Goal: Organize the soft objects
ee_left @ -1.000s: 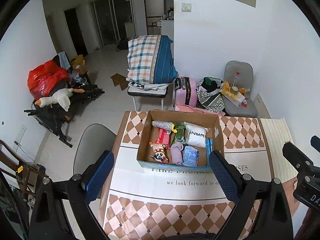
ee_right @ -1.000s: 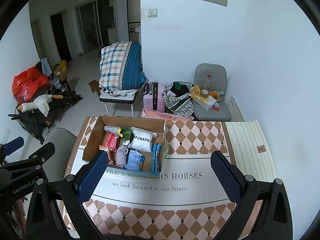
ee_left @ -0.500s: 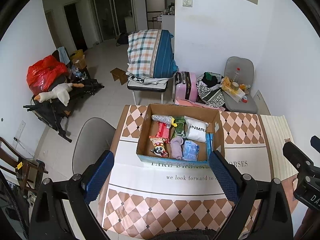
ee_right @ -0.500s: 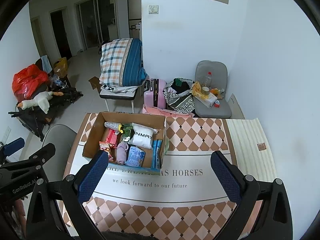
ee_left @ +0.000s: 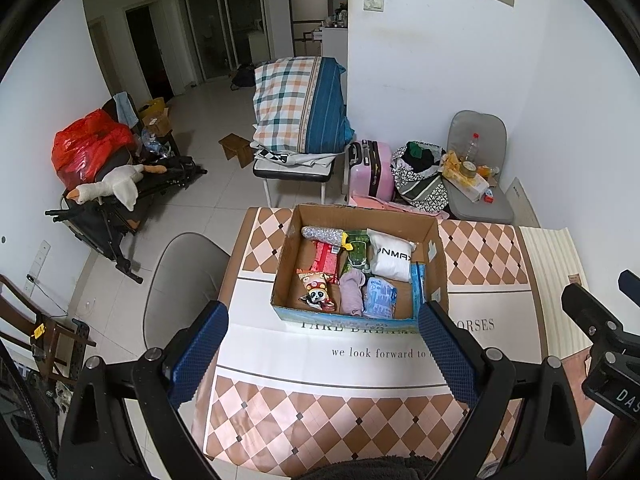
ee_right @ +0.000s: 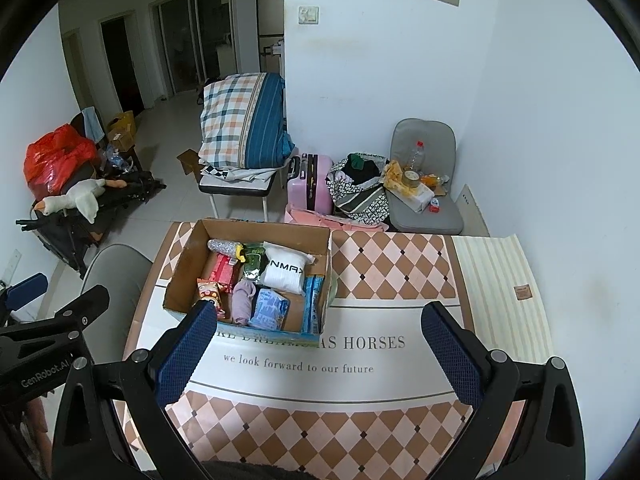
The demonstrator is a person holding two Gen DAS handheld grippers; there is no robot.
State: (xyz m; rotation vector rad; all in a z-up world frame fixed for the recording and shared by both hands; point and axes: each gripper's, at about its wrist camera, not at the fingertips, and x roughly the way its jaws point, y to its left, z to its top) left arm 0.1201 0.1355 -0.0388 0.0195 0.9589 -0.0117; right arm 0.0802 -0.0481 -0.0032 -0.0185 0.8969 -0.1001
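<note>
Cardboard box of soft objects sitting on the bench, toward its far edge, packed: white pouch at far right, lilac cloth and pale blue pack touching at the near wall, panda snack bag near left. Left claw hovering above the bench, spread wide, holding nothing. Right claw hovering likewise, spread and holding nothing, beside the box's right side.

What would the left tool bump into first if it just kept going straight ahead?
Probably the cardboard box: the open left tool points at its near wall, with only tablecloth between. Depth is hard to judge.
</note>
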